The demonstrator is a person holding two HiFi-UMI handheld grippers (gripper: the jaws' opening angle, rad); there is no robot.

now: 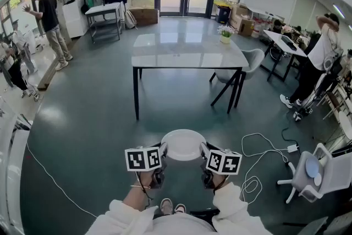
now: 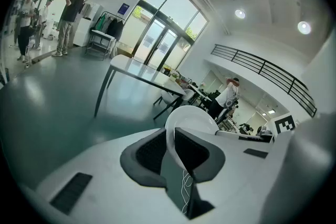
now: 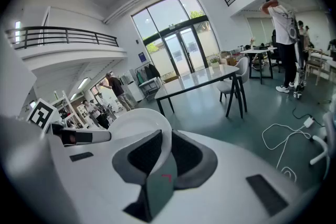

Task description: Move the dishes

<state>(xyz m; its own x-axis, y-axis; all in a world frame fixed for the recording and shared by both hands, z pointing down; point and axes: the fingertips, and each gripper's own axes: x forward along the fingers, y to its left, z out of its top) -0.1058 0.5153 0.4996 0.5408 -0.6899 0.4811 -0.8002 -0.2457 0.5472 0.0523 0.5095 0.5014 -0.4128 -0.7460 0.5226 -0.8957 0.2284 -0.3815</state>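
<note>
the teal polished floor [image 1: 82, 135] spreads under everything. i stand on an open stretch of it with nothing beneath my load, so the hold has to bear it all. straight ahead at 12 o'clock, well apart from me, stands the white-topped rectangular table with black legs [image 1: 187, 55]. its near half looks bare, and i judge it a likely place to set down, though the task names none.

close in front of me hangs the round white ceramic plate [image 1: 183, 145], roughly level and face up. i carry it from two sides because a pinch on one rim alone would let it tip. my left gripper [image 1: 164, 151] bites the rim at the plate's 9 o'clock and my right gripper [image 1: 203, 152] at its 3 o'clock. in each gripper view the white rim runs down into the gap and both dark pads press on it, so each pair of jaws is clamped narrow on the plate's edge. both grippers slant down a little, which puts the plate low and in my sight.

smallest, a little potted plant [image 1: 225, 36] sits near the table's far right corner, at about 1 o'clock, clear of a landing on the near edge.
</note>
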